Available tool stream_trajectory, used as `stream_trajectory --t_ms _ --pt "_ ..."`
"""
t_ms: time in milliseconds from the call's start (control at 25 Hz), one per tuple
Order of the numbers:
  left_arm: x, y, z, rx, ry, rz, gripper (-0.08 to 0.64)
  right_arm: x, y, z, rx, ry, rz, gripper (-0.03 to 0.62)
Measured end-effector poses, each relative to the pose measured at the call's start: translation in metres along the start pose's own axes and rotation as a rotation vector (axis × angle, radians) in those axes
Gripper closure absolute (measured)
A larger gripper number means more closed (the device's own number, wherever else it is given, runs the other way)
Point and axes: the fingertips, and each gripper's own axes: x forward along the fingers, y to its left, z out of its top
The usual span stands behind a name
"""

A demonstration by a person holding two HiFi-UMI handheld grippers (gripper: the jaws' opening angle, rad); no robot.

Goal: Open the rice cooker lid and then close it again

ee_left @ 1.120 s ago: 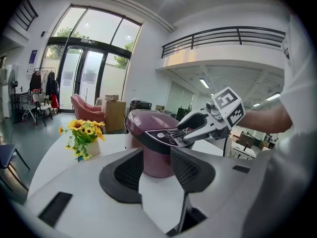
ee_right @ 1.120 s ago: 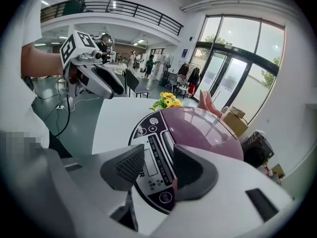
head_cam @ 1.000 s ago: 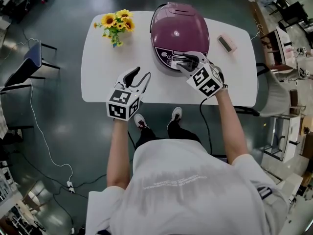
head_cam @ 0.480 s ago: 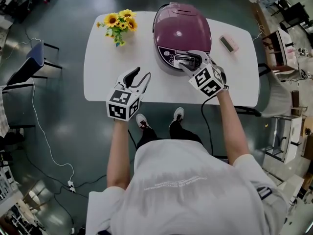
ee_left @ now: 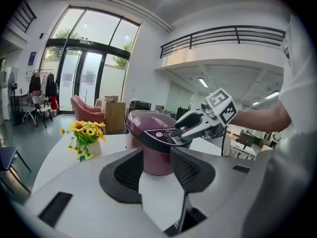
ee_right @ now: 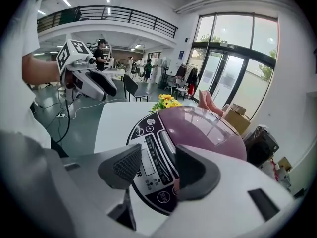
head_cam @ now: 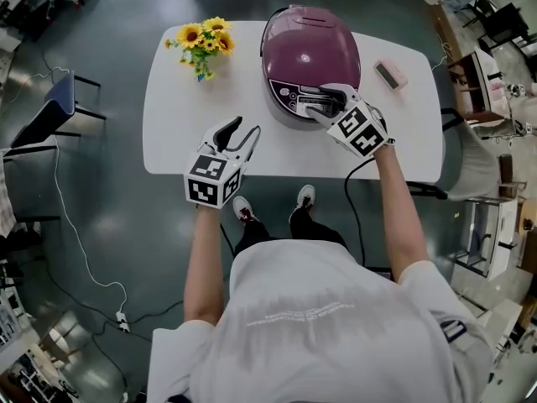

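The shut rice cooker sits at the tabletop's far edge, its front panel between the right gripper's just-widened jaws, while the left gripper hovers half-open and empty over the near edge.

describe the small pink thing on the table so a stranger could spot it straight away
On the white table, look to the person's right of the purple rice cooker, near the far corner. A small flat pink block with a dark top lies there alone. It is the only pink item, on the side away from the sunflowers.
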Motion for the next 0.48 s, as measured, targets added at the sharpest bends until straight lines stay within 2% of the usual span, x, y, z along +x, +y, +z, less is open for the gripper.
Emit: stream_trajectory --t_ms 200,480 --pt "0.0009 0.0 -0.0014 -0.001 0.007 -0.002 0.373 -0.0004 -0.0025 0.0014 0.045 -0.033 -0.012 0.382" --pt "0.0028 -0.0017 -0.0033 -0.003 0.009 -0.009 0.373 -0.0008 -0.0009 0.0011 0.046 -0.027 -0.034 0.388"
